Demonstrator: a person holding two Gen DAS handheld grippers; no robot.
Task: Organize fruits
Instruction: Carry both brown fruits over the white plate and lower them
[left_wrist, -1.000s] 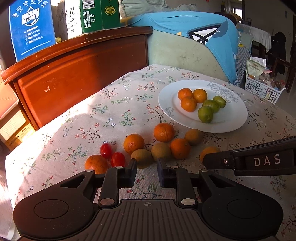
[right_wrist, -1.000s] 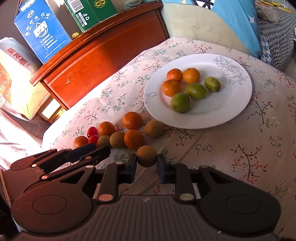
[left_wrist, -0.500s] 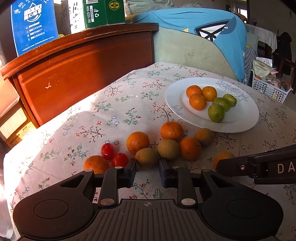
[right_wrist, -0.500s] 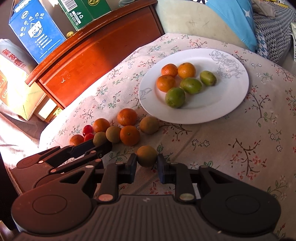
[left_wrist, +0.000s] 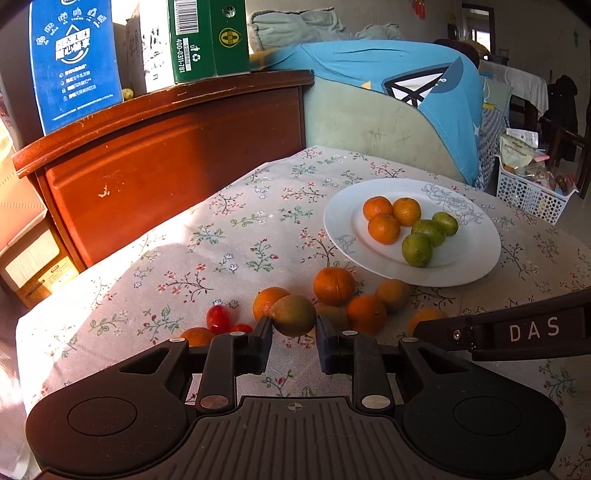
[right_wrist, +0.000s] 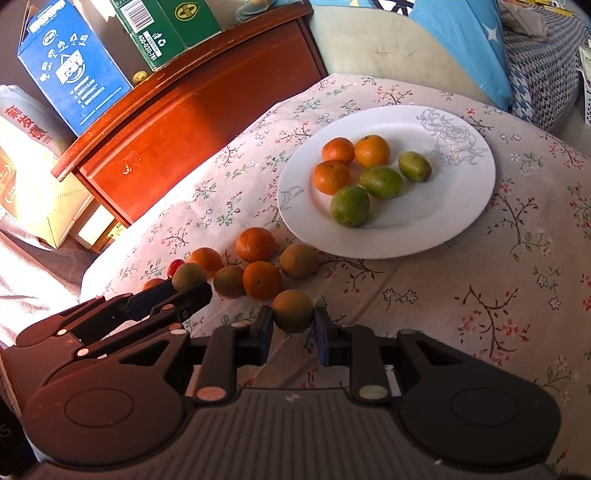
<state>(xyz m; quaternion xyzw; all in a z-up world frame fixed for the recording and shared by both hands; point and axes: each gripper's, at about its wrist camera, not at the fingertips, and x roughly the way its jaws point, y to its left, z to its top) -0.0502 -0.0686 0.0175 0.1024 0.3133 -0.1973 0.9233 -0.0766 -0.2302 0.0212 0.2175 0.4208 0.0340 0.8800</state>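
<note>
Fruit is in both of my grippers right now. My left gripper is closed on a brownish-green fruit, pads pressing its two sides, and in the right wrist view that same fruit sits at the tips of the left tool, seemingly lifted just clear of the loose pile. My right gripper is clamped on another brownish fruit, held low over the floral tablecloth. What the next move turns on is where the white plate lies: from both tools it is ahead and off to the right, past the loose oranges and dull-skinned fruit between the grippers and its near rim. The right gripper is plainly the nearer one, with little but bare cloth between its fruit and the rim; the left has to travel over the whole cluster to get there. The plate already carries three small oranges grouped on its left half and three green fruits beside them toward the middle, with open white surface nearest me, so I judge the brownish ones belong there as a group of their own. Both tools point forward and down at the table, side by side, the left slightly behind and to the left of the right. Two red cherry tomatoes and more oranges stay on the cloth near the left tool.
</note>
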